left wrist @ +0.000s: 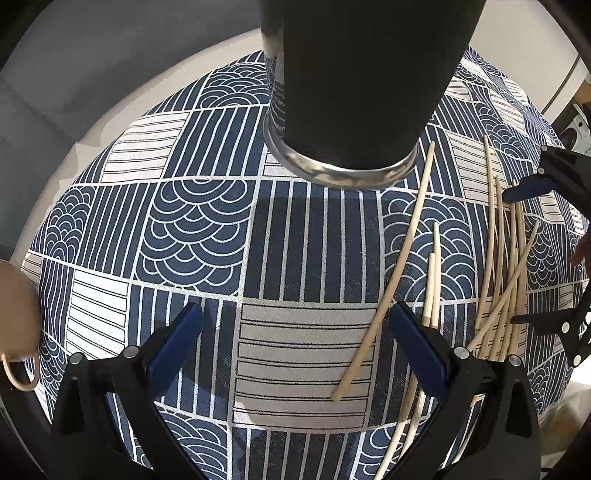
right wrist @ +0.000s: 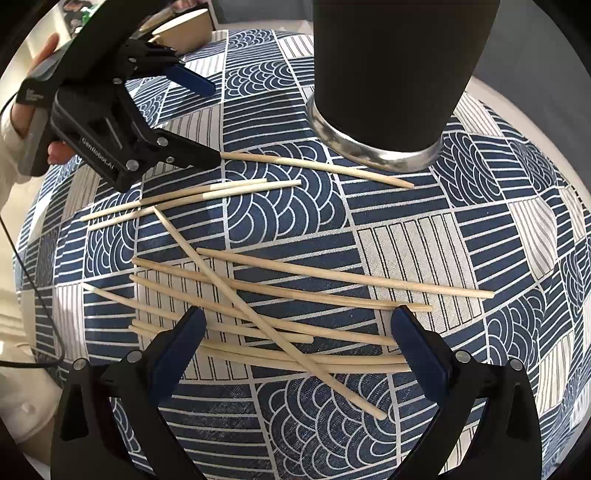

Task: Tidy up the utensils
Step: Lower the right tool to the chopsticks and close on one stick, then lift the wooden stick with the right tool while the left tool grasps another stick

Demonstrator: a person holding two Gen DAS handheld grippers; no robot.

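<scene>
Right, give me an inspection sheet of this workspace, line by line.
Surface: table under a navy and white patterned tablecloth.
Job's things: wooden chopsticks scattered loose, several crossing; tall dark tumbler with a metal base ring stands upright behind them.
Clutter: tan paper cup at the far corner.
Grippers: left gripper and right gripper, jaws open, holding nothing.
Cables: thin black cable along the left side in the right wrist view.
Surroundings: pale floor; a hand and a light sleeve.
</scene>
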